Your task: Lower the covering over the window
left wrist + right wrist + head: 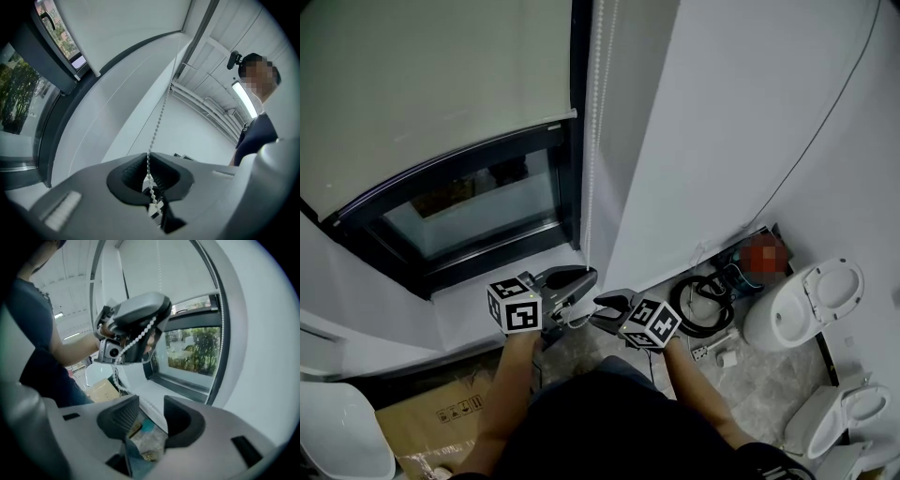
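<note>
Room: a bare interior that served as storage or was under fit-out. Plain white walls rose over a speckled grey stone floor. A white ceramic toilet and a second white toilet stood loose on the floor. A coiled black cable and a brown cardboard box lay there too. The dark-framed window carried a cream roller blind with a white bead chain.

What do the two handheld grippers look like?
Both alike: the left gripper and right gripper have light grey shells, black ribbed pads, and a white cube with black square markers each. The person wears a dark top.
</note>
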The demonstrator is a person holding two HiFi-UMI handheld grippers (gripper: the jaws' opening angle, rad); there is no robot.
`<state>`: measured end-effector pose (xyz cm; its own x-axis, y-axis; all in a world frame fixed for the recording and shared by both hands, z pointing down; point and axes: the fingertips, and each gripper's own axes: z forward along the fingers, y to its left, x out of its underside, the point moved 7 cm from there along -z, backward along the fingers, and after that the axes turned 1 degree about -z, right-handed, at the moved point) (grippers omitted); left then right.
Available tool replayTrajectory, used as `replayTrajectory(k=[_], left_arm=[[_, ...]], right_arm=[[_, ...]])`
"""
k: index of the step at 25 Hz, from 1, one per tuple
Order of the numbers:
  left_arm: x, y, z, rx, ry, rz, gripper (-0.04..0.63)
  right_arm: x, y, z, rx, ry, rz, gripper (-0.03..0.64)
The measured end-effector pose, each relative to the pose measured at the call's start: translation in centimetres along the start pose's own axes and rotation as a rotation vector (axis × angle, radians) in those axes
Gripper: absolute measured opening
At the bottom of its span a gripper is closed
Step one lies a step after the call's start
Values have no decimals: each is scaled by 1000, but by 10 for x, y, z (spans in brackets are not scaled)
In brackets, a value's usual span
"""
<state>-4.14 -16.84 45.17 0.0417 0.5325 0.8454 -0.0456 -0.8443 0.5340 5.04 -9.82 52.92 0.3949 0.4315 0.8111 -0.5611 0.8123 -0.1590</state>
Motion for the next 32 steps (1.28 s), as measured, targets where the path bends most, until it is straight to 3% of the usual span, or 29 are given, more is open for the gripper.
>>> replayTrajectory(k=[6, 13, 26, 32], left_arm=[[-1, 1, -1, 0, -7, -1, 23], [-2, 5, -4, -9, -16, -5, 23], [-8, 19, -9, -48, -33, 0, 23], [-10, 26, -7, -70, -27, 9, 23]], right_arm=[[-42, 1, -38, 28, -121, -58, 150], [-88, 9, -85, 49, -190, -174, 152], [-140, 46, -144, 65, -226, -409, 150], [-143, 54, -151, 21, -280, -396, 151]])
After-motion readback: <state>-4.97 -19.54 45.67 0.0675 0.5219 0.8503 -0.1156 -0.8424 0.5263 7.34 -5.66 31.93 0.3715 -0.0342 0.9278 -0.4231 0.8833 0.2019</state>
